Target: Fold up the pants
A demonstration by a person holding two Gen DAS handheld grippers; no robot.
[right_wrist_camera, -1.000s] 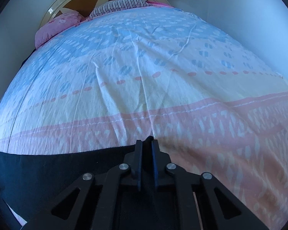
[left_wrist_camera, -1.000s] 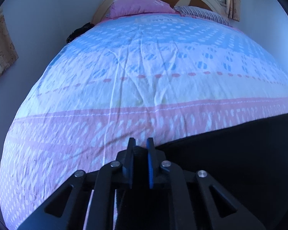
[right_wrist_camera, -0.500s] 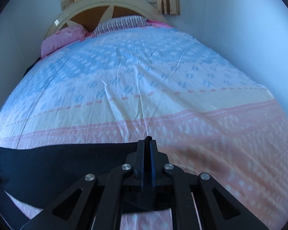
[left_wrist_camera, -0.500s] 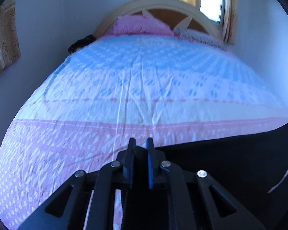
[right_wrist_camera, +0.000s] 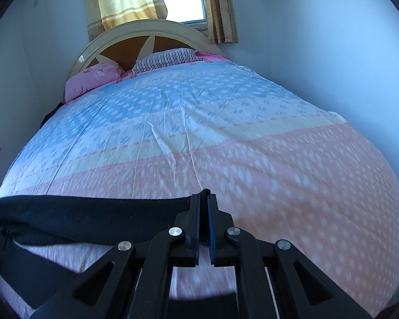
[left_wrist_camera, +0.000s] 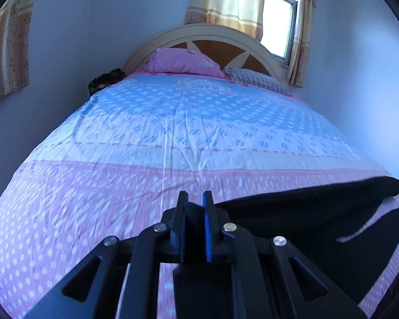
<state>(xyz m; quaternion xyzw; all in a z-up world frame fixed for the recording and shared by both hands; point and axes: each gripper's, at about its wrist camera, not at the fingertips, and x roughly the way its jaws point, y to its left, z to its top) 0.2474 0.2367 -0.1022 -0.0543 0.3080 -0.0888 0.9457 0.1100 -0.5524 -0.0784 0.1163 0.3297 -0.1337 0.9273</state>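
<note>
Black pants (left_wrist_camera: pixel 306 212) held stretched between both grippers over the foot end of the bed (left_wrist_camera: pixel 173 138)
Left gripper (left_wrist_camera: pixel 194 202) clamped on one end of the pants (right_wrist_camera: pixel 93 218), right gripper (right_wrist_camera: pixel 203 199) clamped on the other; fabric spans taut between them, lower part draping toward the foot edge. Pink pillow (left_wrist_camera: pixel 183 61) and striped pillow (left_wrist_camera: pixel 255 79) at the headboard (left_wrist_camera: pixel 207 33), curtained window (left_wrist_camera: pixel 278 24) behind

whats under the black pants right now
The black pants hang stretched between the left gripper and right gripper. Beneath them lies the pink dotted bedsheet, visible through a gap. Where the lower cloth drapes, the sheet is covered.
</note>
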